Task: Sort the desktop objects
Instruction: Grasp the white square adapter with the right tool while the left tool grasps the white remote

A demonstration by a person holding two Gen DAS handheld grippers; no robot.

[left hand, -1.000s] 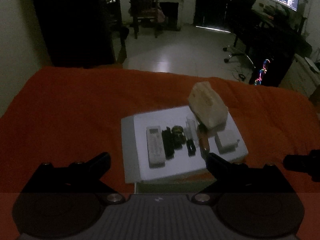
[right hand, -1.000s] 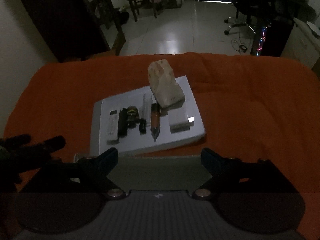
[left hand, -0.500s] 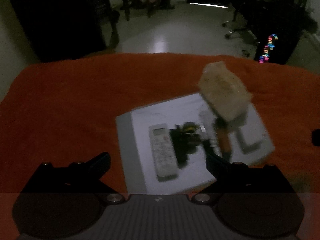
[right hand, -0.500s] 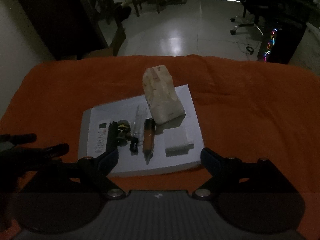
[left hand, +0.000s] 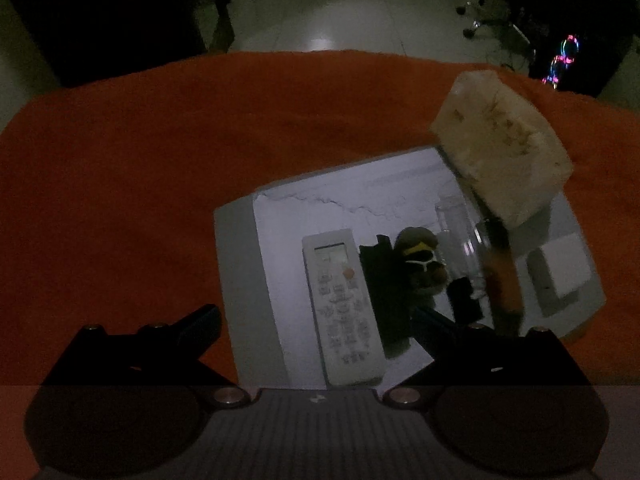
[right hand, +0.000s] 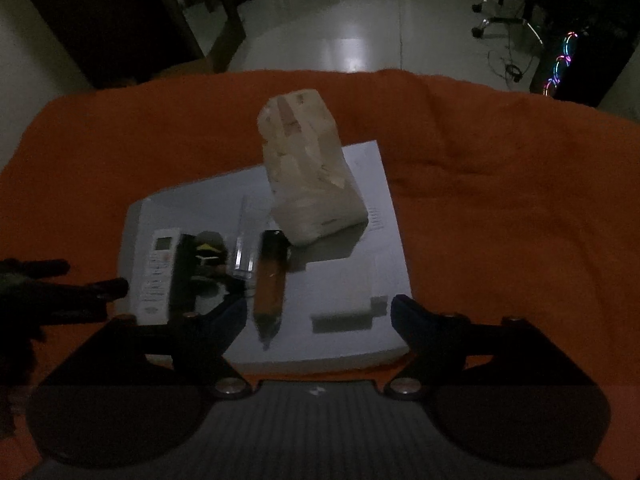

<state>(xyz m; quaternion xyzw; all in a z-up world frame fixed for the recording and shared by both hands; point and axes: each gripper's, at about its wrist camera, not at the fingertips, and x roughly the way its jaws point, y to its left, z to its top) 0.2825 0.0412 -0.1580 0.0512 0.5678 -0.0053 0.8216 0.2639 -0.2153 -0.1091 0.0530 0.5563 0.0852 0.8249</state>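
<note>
Orange-blanketed bed (right hand: 500, 184), dim room: white flat board (right hand: 360, 344) carries white remote control (left hand: 344, 312), orange marker (right hand: 270, 280), tissue pack (right hand: 312, 180) in row. Both grippers now nearer; left gripper (left hand: 316, 328) and right gripper (right hand: 316, 312) jaws wide, empty.

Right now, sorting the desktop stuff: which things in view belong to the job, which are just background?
Job:
white remote
small figurine
clear tube
orange pen
white adapter
tissue pack
grey board

Background:
orange blanket
office chair
RGB-lit PC
</note>
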